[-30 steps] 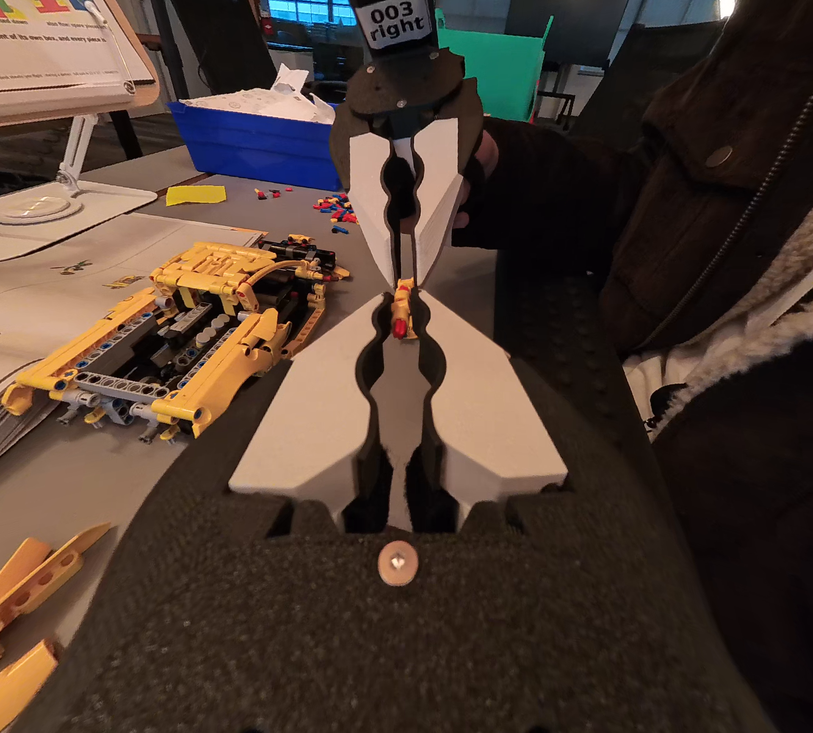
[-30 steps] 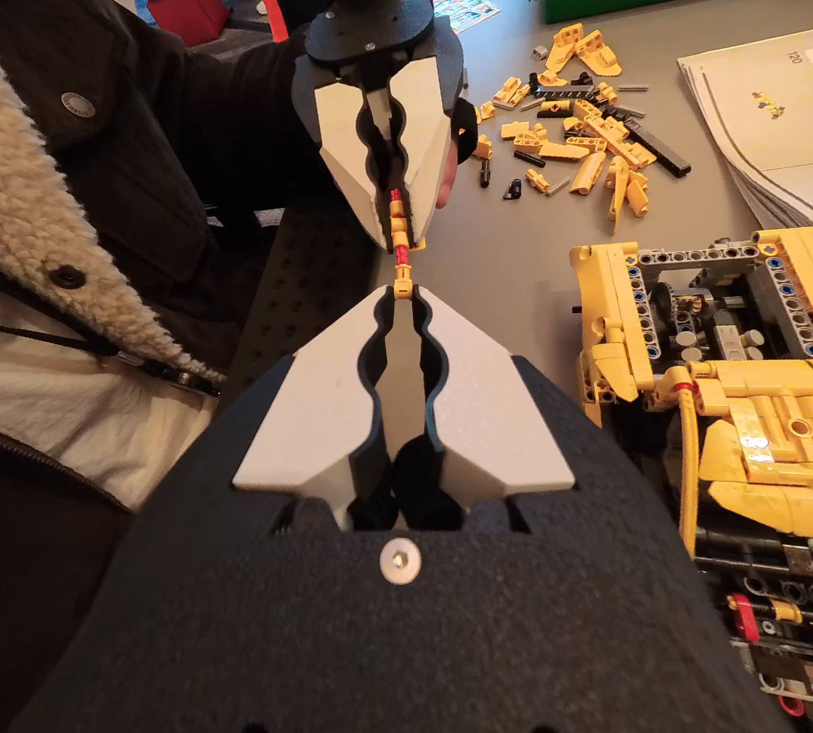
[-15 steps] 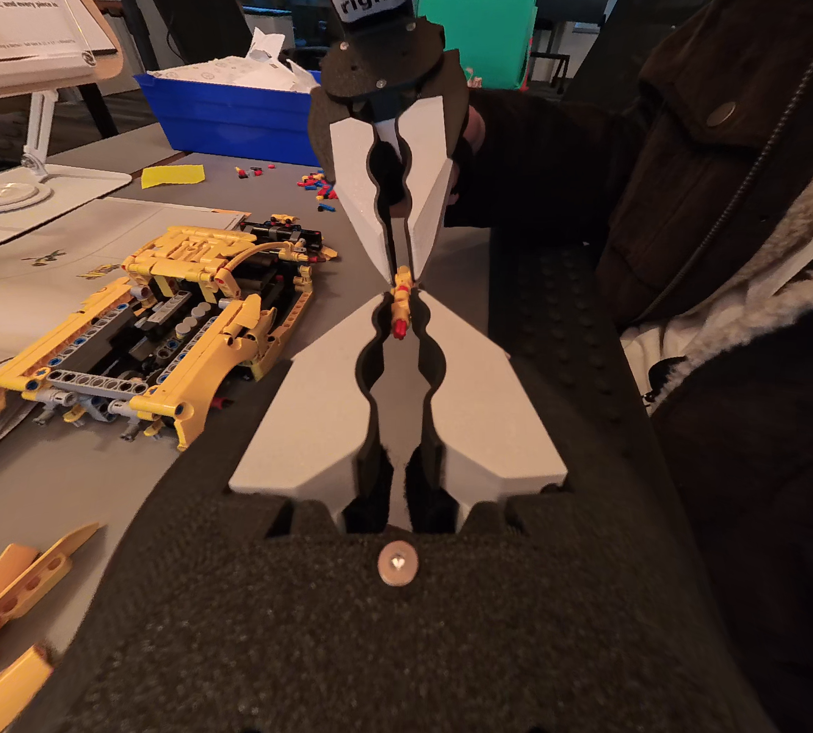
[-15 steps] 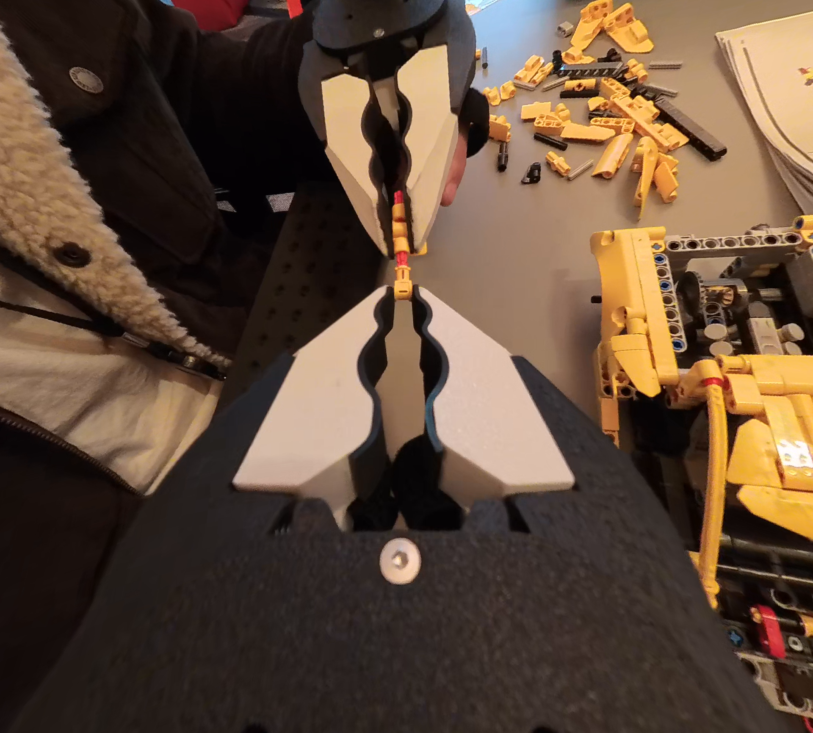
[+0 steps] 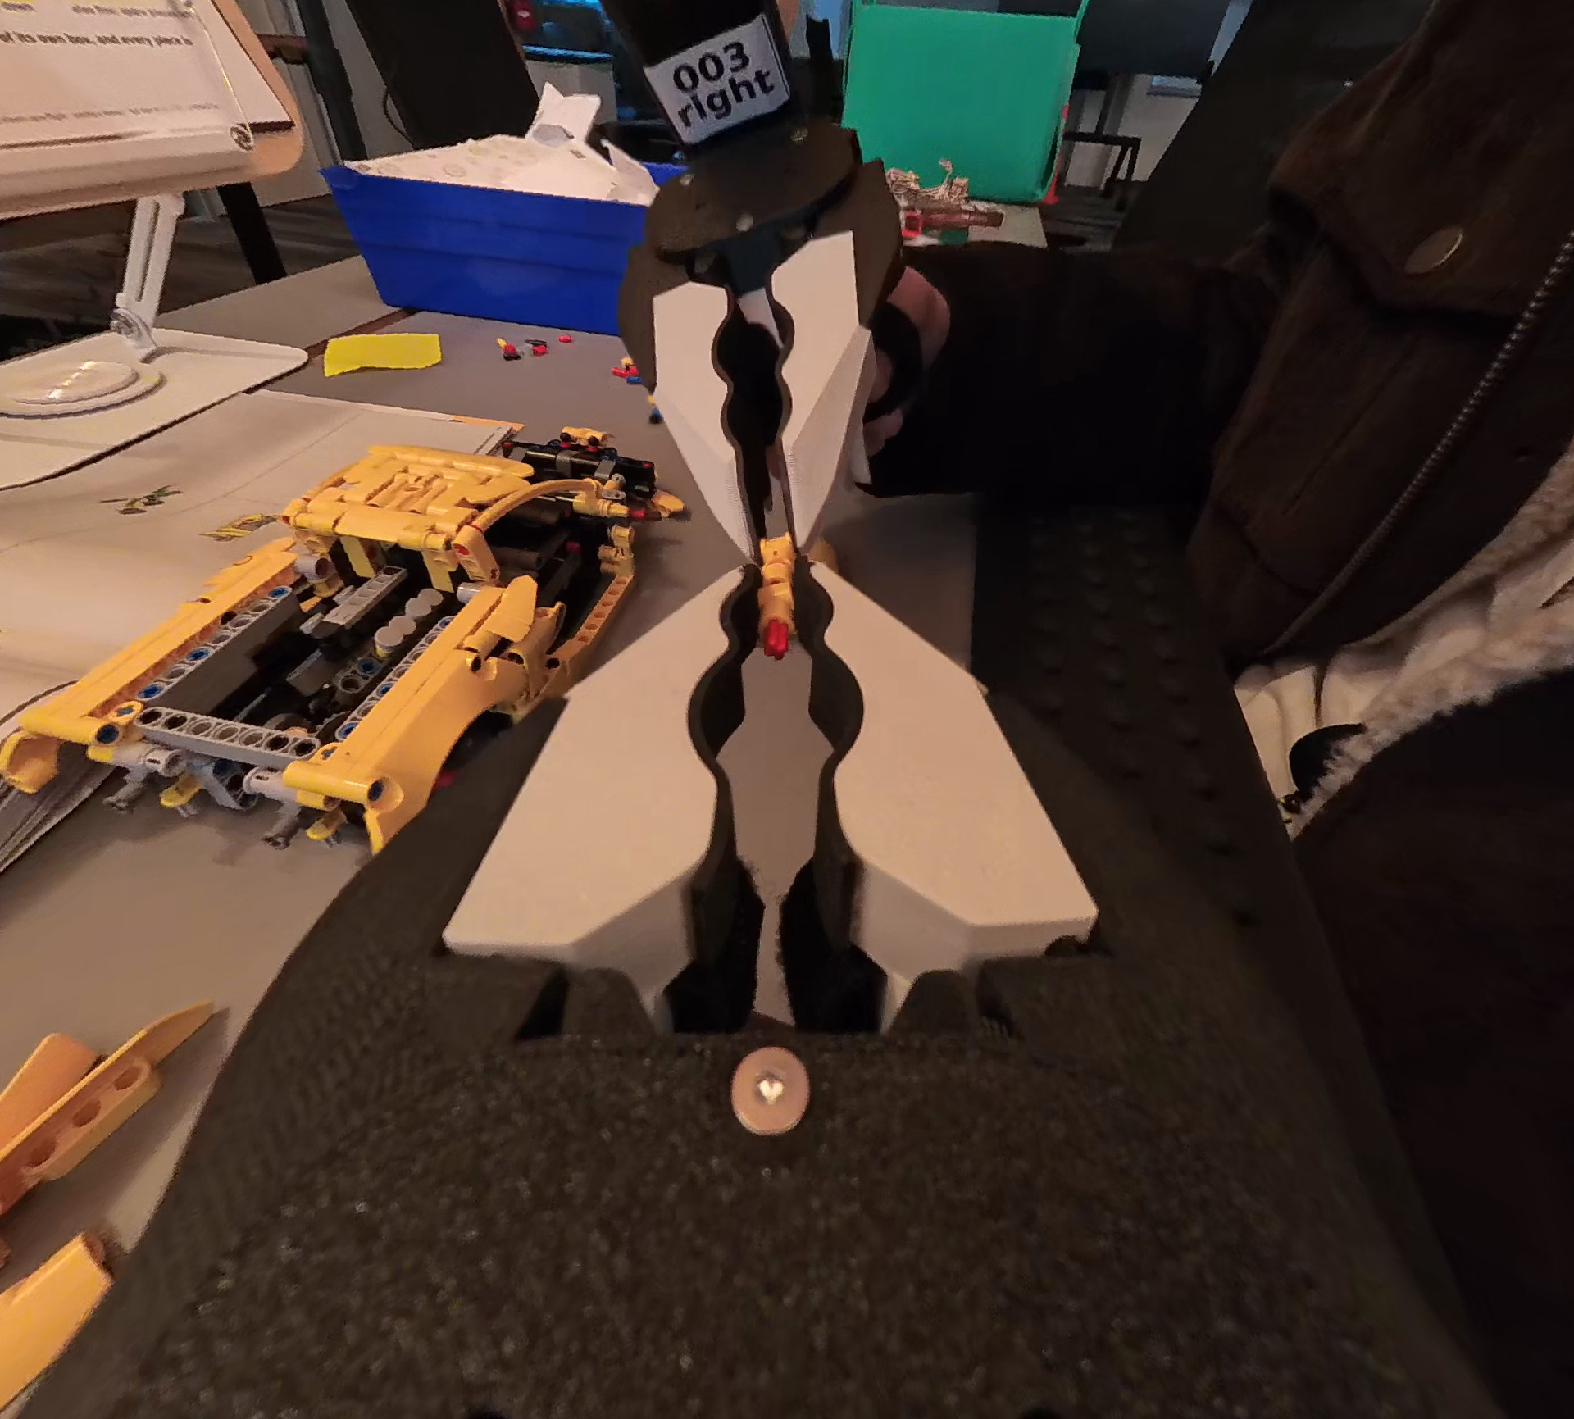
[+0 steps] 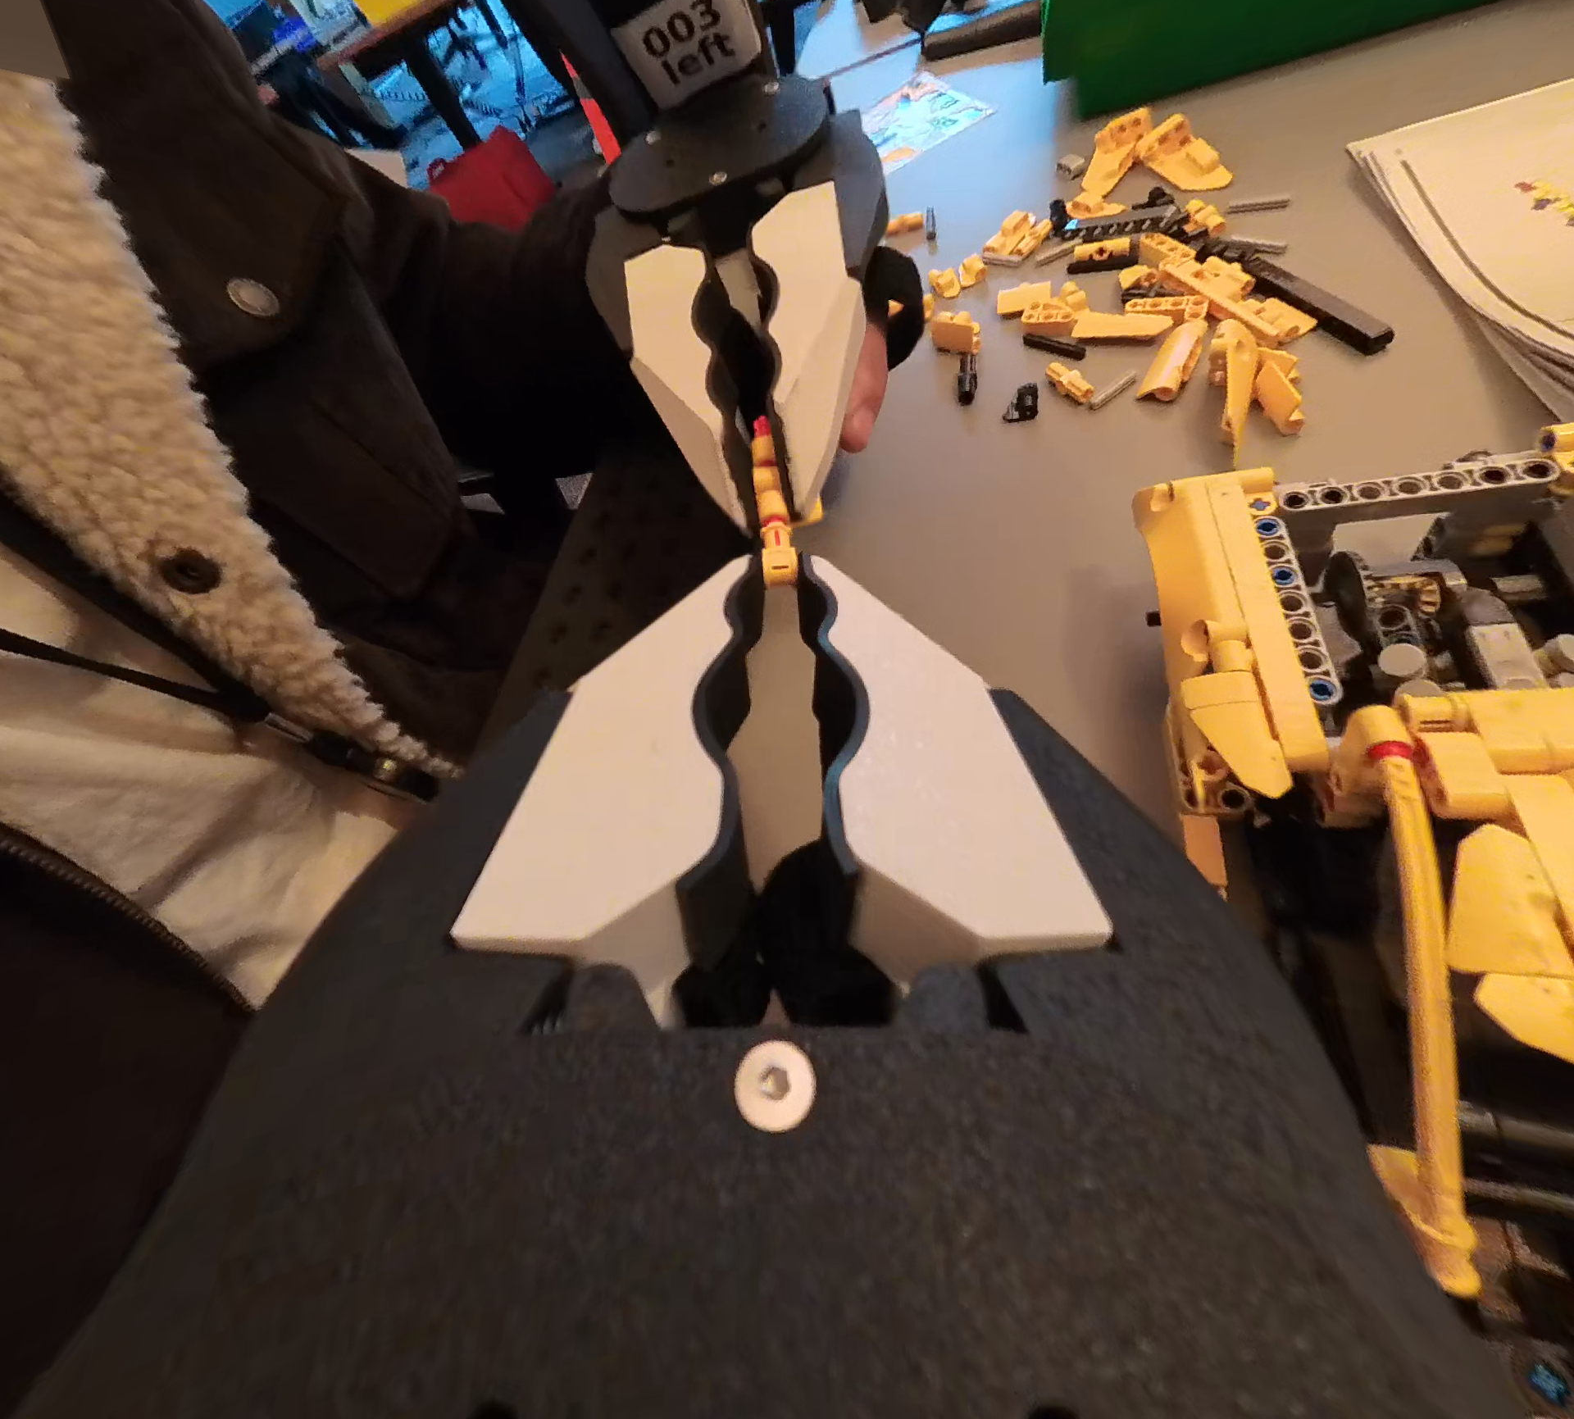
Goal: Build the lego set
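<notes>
left gripper [image 5: 773, 594] tips pinched on a small yellow axle assembly [image 5: 777, 593] with red end, right gripper [image 6: 779, 569] meeting it tip to tip at 12 o'clock, clamped on the same piece's yellow end, yellow lego car [image 5: 341, 637] on grey table [image 5: 128, 952] at 9 o'clock, loose yellow and black parts [image 6: 1175, 322] at 2 o'clock in right wrist view, blue bin [image 5: 477, 245] at 11 o'clock

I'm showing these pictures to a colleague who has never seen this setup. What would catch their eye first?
Most likely the two grippers meeting tip to tip in mid-air: the left gripper and right gripper both pinch one thin yellow-and-red axle piece between them. Next, the half-built yellow car model on the grey table beside them, then the heap of loose yellow and black parts farther off.
</notes>
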A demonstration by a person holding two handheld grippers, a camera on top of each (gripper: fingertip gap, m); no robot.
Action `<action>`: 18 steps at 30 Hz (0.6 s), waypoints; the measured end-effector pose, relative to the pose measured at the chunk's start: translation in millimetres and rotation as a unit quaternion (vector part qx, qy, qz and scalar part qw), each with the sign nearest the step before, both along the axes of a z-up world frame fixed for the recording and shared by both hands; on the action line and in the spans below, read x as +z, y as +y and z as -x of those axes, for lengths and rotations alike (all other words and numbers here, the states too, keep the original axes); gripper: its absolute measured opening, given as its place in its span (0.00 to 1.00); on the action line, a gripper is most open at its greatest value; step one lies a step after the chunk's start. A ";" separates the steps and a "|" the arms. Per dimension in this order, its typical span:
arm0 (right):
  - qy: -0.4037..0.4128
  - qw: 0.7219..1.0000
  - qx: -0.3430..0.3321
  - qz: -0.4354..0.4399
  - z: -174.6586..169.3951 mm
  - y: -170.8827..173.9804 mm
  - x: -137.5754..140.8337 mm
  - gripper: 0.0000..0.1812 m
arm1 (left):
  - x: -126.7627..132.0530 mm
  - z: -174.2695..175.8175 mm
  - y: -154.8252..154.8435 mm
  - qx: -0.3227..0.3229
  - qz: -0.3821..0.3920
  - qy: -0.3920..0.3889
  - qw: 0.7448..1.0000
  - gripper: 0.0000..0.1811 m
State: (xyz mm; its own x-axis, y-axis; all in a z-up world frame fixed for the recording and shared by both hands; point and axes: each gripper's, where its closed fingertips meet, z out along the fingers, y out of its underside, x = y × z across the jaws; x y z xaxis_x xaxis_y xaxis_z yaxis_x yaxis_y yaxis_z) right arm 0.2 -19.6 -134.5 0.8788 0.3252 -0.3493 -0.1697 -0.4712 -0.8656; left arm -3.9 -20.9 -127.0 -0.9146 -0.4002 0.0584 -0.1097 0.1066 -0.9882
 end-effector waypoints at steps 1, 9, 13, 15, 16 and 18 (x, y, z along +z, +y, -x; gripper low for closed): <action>-0.009 1.000 0.005 0.008 2.4 0.4 -2.7 0.03 | -1.2 0.9 -1.0 -0.003 -0.003 0.001 1.000 0.04; 0.018 1.000 -0.003 -0.024 0.5 2.3 6.2 0.03 | 6.2 -0.2 0.8 -0.001 0.019 0.001 1.000 0.04; 0.034 0.999 -0.009 -0.035 0.3 4.1 9.0 0.03 | 8.8 -1.3 2.3 0.003 0.026 0.001 1.000 0.04; 0.024 0.999 -0.017 -0.033 -0.9 5.9 7.4 0.03 | 7.9 -2.7 3.5 0.009 0.023 -0.002 1.000 0.04; 0.018 0.999 -0.017 -0.032 -1.0 6.1 7.3 0.03 | 8.0 -2.8 3.6 0.010 0.023 -0.002 1.000 0.04; 0.014 0.999 -0.017 -0.033 -2.2 5.4 8.0 0.04 | 7.7 -4.0 2.9 0.013 0.020 -0.006 1.000 0.04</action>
State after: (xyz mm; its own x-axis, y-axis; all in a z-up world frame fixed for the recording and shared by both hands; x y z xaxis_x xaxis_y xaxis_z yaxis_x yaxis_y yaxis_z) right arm 2.4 -14.2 -126.5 0.8802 0.3174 -0.3529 -0.2096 -0.4073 -0.8889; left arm 0.2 -18.0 -119.3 -0.9049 -0.4209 0.0634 -0.0996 0.0645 -0.9929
